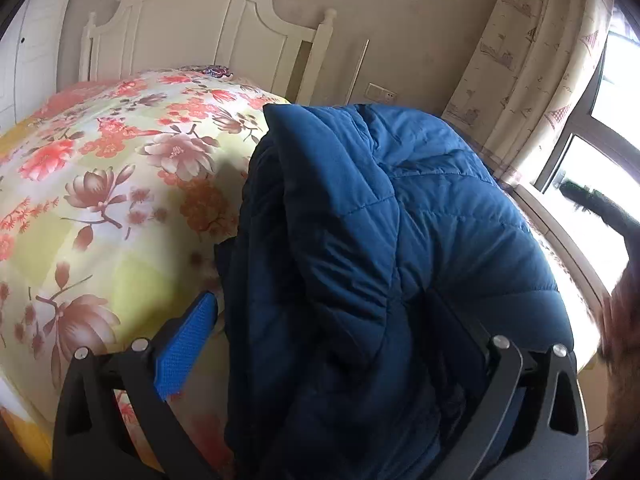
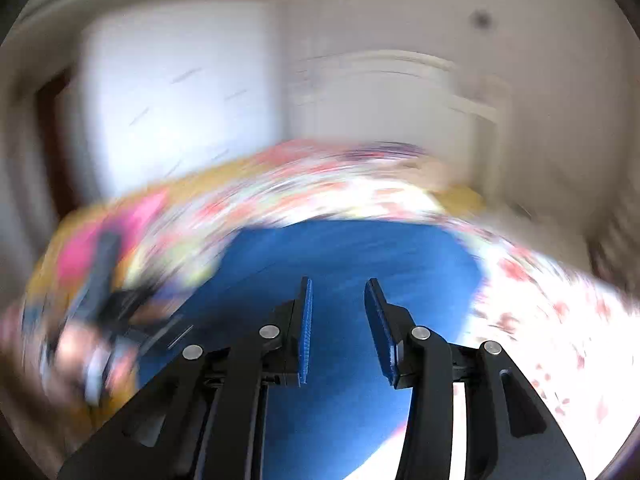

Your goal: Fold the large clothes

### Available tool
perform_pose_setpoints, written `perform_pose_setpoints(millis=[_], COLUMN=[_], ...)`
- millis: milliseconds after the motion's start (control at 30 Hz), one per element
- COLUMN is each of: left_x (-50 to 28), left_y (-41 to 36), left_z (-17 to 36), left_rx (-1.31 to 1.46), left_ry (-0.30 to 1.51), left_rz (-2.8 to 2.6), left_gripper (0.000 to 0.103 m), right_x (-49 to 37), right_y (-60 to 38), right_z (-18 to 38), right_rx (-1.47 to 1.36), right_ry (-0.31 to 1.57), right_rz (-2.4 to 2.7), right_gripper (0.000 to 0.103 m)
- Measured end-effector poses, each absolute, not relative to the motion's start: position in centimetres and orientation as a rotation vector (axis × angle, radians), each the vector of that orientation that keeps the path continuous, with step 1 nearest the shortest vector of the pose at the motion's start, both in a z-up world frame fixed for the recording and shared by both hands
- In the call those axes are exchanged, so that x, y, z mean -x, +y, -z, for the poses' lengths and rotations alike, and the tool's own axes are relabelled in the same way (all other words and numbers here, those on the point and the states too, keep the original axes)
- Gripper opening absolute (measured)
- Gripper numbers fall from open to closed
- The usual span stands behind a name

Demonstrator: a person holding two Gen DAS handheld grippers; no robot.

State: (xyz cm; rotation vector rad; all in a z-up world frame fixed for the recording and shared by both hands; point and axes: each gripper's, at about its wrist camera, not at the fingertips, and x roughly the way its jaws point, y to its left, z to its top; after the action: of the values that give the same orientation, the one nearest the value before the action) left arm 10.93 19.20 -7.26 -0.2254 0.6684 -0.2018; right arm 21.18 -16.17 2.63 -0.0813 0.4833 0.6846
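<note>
- Left wrist view: your left gripper has a thick fold of the blue jacket bunched between its jaws, though whether it's actually clamped I can't tell.
- The jacket's on the flowery bedspread, running lengthwise toward the headboard.
- Your right gripper hovers empty and parted over the jacket, so the left's nearer.

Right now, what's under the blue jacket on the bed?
The blue puffer jacket lies bunched on the floral quilt, which shows all around it. The left claw has one blue pad visible; the jacket covers the other. Anything beneath the jacket's folds is hidden.
</note>
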Motion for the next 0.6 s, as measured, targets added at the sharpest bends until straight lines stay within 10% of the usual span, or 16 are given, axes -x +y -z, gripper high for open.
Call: perform_pose_setpoints(millis=[333, 600], left_x=[-11.2, -12.2], left_y=[19.9, 17.1], left_z=[6.9, -4.9], left_rx=[0.249, 0.065], left_ry=[0.73, 0.575], left_rz=[0.183, 0.243], left_gripper=[0.101, 0.101], right_x=[-32.5, -32.0], right_y=[-9.3, -9.4], right_z=[4.4, 4.5], right_rx=[0.243, 0.251], right_ry=[0.774, 0.759], right_rz=[-0.586, -0.581], right_gripper=[0.039, 0.04])
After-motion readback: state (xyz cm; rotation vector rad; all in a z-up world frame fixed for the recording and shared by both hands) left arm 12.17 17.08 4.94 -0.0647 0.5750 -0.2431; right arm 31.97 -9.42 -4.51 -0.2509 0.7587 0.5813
